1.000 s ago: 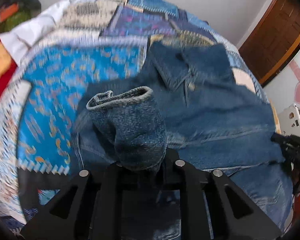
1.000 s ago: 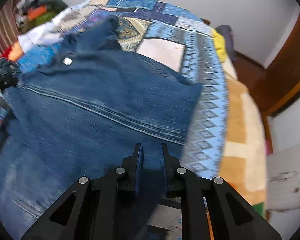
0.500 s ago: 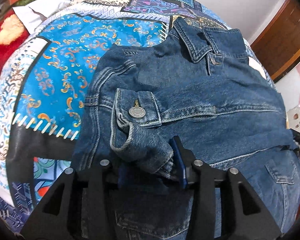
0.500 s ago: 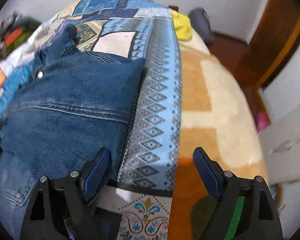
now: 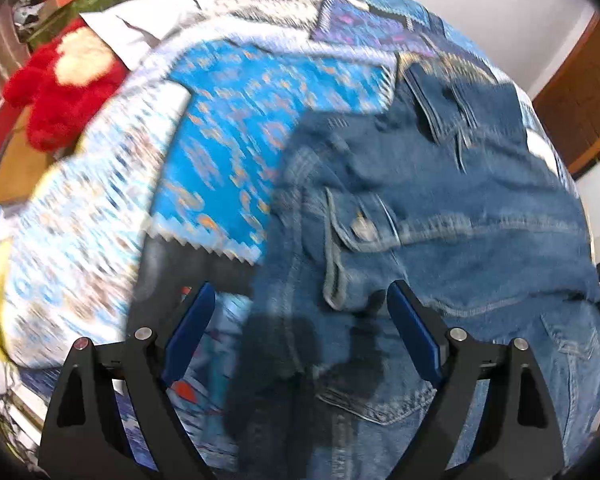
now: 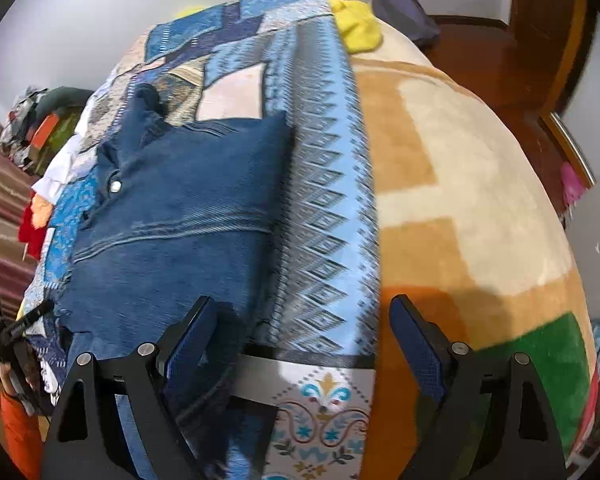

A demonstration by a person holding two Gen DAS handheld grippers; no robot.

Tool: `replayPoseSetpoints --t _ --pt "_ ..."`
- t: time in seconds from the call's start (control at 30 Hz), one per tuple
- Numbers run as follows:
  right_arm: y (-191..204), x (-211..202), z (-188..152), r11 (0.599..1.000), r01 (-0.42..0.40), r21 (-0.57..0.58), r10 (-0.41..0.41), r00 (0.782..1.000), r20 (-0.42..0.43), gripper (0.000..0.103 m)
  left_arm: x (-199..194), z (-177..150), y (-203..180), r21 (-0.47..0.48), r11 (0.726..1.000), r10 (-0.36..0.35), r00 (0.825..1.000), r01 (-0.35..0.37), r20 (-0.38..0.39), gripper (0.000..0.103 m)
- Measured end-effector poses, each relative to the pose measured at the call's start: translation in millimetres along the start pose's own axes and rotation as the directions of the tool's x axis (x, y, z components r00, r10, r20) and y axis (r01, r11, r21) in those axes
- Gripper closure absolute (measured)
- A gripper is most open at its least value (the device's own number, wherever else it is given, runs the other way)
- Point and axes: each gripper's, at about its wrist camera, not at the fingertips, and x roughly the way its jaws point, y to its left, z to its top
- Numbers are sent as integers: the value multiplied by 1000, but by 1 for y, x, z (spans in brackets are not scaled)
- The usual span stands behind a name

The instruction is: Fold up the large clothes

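The blue denim jacket (image 5: 440, 216) lies on the patchwork bedspread (image 5: 220, 152), sleeves folded in, body fold remaining, with the left gripper (image 5: 300, 332), jaws just opened, and right gripper (image 6: 300, 344) both spread empty.

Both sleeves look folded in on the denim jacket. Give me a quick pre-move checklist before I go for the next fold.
1. Left gripper free of cloth: ok, jaws have just been opening, nothing pinched.
2. Right gripper free: ok, jaws wide, nothing between them.
3. Left sleeve cuff folded onto the denim jacket: ok, lying on the chest.
4. Right side folded in: ok, straight edge along the patterned bedspread.
5. Hem lying flat: cannot tell, hidden behind the grippers.
6. Room on the bed: ok, red plush toy and yellow cloth lie apart from the jacket.
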Motion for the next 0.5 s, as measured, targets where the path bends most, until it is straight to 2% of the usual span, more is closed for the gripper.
replayPoseSetpoints --t 0.13,0.23,0.3,0.37,0.47,0.5 --pt "14 0 18 999 -30 -13 31 999 36 16 2 37 20 -59 998 -20 999 22 30 13" --pt "17 6 34 998 -62 8 62 996 59 16 28 56 30 -109 993 -40 999 39 -10 13" --pt "16 17 46 996 -80 37 78 995 58 16 52 66 34 -146 987 -81 996 73 -47 13" --pt "13 30 56 993 -99 62 96 994 45 17 66 72 33 -153 979 -139 990 131 -40 13" --pt "16 44 68 994 -99 51 97 994 55 22 83 81 23 -146 976 -171 985 163 -39 21" --pt "20 45 71 995 -98 23 96 993 67 31 91 85 17 -125 981 -152 987 146 -45 28"
